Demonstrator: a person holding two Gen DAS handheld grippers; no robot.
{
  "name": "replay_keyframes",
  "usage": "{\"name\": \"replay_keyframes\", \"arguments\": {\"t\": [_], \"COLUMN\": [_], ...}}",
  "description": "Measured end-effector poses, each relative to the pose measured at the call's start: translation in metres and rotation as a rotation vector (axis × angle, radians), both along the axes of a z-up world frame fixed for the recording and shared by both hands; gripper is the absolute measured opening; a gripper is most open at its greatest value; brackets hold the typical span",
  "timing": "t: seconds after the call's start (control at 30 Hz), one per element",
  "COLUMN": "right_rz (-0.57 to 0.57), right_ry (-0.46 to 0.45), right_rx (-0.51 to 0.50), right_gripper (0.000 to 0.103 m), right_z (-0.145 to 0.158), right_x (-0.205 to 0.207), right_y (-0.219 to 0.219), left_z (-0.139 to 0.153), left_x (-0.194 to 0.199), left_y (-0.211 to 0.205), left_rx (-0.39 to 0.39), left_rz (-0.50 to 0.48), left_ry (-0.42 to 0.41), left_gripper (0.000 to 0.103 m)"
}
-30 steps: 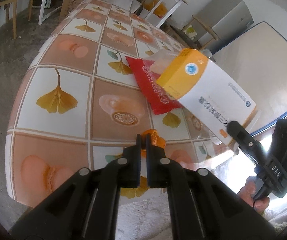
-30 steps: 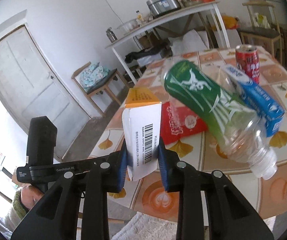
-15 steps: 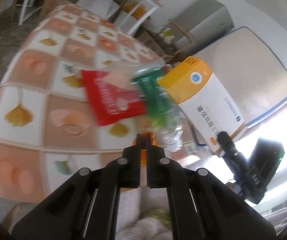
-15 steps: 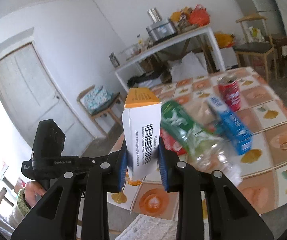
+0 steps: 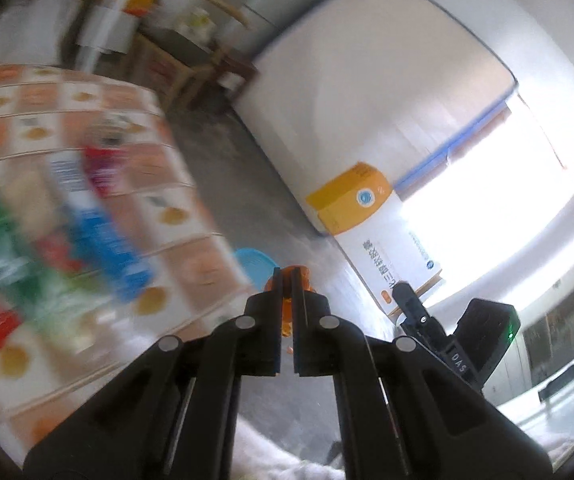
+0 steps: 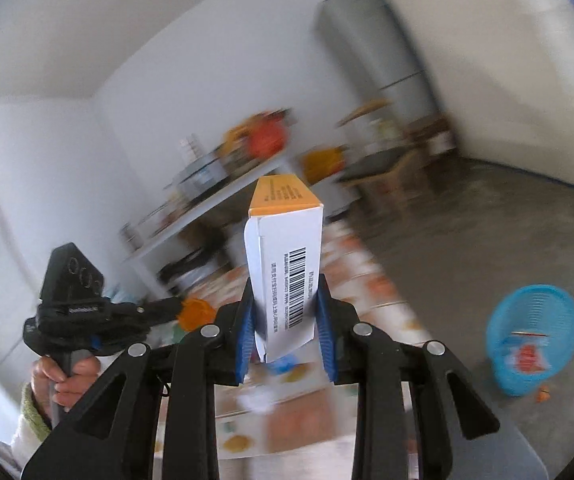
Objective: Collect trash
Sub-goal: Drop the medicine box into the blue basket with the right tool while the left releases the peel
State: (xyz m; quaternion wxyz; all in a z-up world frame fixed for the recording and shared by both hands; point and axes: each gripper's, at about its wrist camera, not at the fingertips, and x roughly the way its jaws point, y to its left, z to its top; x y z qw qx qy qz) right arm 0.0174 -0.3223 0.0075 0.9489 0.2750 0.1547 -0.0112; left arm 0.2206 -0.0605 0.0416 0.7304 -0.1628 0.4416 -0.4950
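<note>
Table with tiled leaf-pattern cloth, blurred, bearing green, blue and red litter. Blue mesh basket on the concrete floor, some red scraps inside. White-and-orange carton, upright, clamped between the blue pads of the right gripper. Left gripper, jaws nearly together, pinching a small orange scrap, off the table edge, above the floor.
</note>
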Motion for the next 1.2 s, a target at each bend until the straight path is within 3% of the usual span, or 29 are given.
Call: {"name": "replay_keyframes", "arguments": {"t": [0.13,0.3,0.5,0.67,0.8,0.83,0.9,0.93,1.03,1.2], "right_rz": [-0.173,-0.329,-0.396,-0.402,-0.435,-0.447,-0.445,-0.454,-0.518,-0.563], "right_ry": [0.063,0.2,0.326,0.375,0.397,0.4,0.409,0.438,0.526,0.546], "right_rx": [0.011,0.07,0.201,0.305,0.333,0.343,0.384,0.393,0.437,0.508], "right_gripper": [0.028,0.028,0.028,0.028,0.031,0.032,0.051,0.063,0.063,0.063], "right_z": [-0.017,-0.059,-0.119,-0.163,-0.186,-0.195,-0.219,-0.234,-0.272,-0.303], "right_x": [-0.031,-0.052,-0.05,-0.031,-0.014,-0.008,0.006,0.011,0.006,-0.028], "right_y": [-0.058,-0.123,-0.183,-0.224,-0.246,-0.256,-0.279,-0.289,-0.311,-0.305], "left_z": [-0.004,-0.034,-0.086,-0.119,-0.131,-0.133,-0.143,-0.145,-0.149,-0.14], "left_x": [0.005,0.011,0.013,0.013,0.015,0.015,0.022,0.023,0.028,0.03], "left_y": [-0.086,-0.194,-0.3,-0.37,-0.411,-0.419,-0.442,-0.445,-0.44,-0.42], "left_rx": [0.031,0.125,0.264,0.371,0.425,0.436,0.495,0.512,0.516,0.514], "left_rz": [-0.123,-0.234,-0.318,-0.353,-0.346,-0.34,-0.325,-0.315,-0.297,-0.278], "left_ry": [0.01,0.073,0.125,0.105,0.057,0.039,-0.002,-0.011,-0.011,-0.037], "left_gripper": [0.002,0.002,0.002,0.002,0.002,0.007,0.029,0.036,0.036,0.037]}}
